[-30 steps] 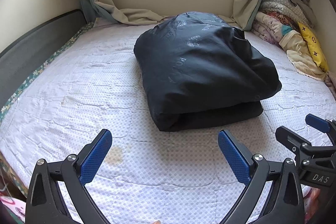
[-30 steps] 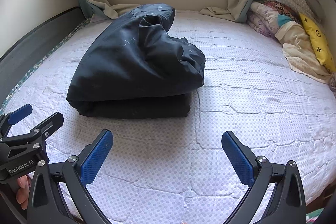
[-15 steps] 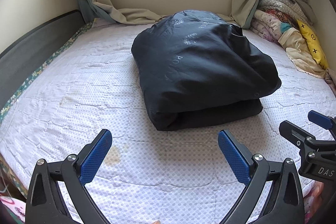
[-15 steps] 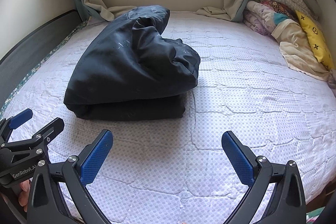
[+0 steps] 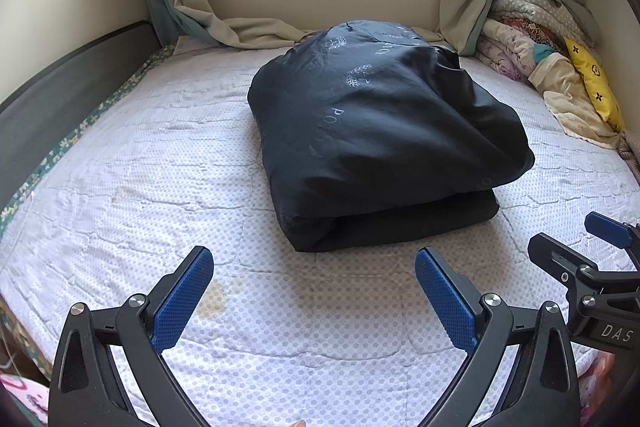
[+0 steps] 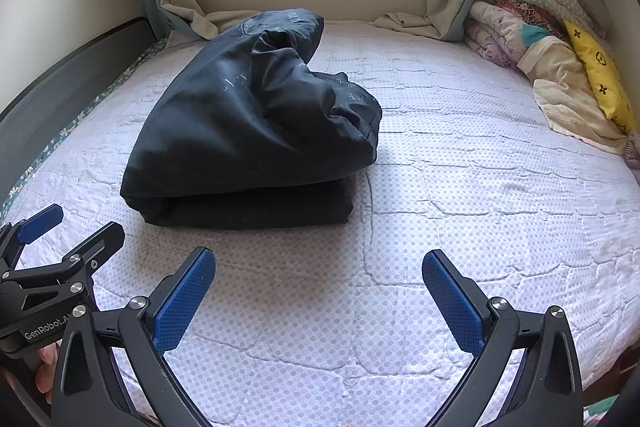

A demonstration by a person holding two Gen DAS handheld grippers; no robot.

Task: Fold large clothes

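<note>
A large black padded garment (image 5: 384, 139) lies folded into a thick bundle on the white quilted bed (image 5: 120, 187). It also shows in the right wrist view (image 6: 256, 139), left of centre. My left gripper (image 5: 314, 267) is open and empty, hovering just short of the bundle's near edge. My right gripper (image 6: 318, 269) is open and empty, over the mattress (image 6: 480, 187) near the bundle's right corner. The right gripper shows at the right edge of the left wrist view (image 5: 576, 243). The left gripper shows at the left edge of the right wrist view (image 6: 72, 231).
A heap of bedding and clothes (image 5: 536, 43) with a yellow pillow (image 5: 596, 87) sits at the bed's far right. Curtains (image 5: 224, 23) drape onto the bed under the window. A dark headboard (image 5: 60, 99) runs along the left side.
Both grippers have drawn back and risen slightly; the bundle looks a little farther off and lower in both views. Both stay open. The garment has not moved.
</note>
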